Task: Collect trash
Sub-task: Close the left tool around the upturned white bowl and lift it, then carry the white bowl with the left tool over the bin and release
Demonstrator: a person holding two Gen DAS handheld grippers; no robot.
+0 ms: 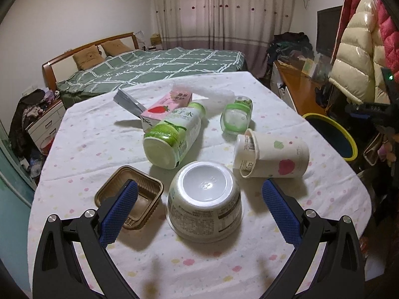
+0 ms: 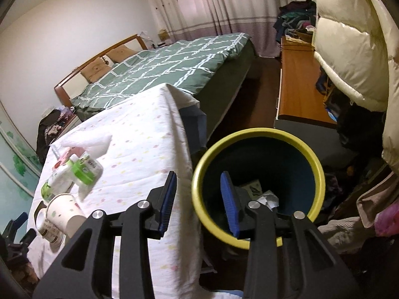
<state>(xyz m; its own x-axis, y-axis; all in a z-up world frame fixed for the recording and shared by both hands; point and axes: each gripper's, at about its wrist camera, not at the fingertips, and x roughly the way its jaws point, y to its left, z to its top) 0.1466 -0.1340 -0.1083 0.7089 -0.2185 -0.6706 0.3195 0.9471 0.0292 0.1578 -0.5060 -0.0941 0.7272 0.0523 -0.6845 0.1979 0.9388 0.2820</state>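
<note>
My left gripper (image 1: pixel 199 191) is open, its blue fingers on either side of an upturned white bowl (image 1: pixel 205 200) on the table. Around the bowl lie a brown plastic tray (image 1: pixel 147 189), a green-and-white bottle (image 1: pixel 174 134), a small green cup (image 1: pixel 237 117), a paper cup (image 1: pixel 271 157) on its side, a pink strawberry carton (image 1: pixel 165 107) and a grey wrapper (image 1: pixel 129 103). My right gripper (image 2: pixel 198 200) is open and empty above the near rim of the yellow-rimmed trash bin (image 2: pixel 259 184), which holds some paper scraps (image 2: pixel 266 196).
The table wears a white dotted cloth (image 1: pixel 99 144). The bin stands off the table's right edge (image 1: pixel 329 134). A bed (image 1: pixel 154 67) is behind, a wooden desk (image 2: pixel 299 94) and hanging puffy coats (image 2: pixel 349 37) to the right.
</note>
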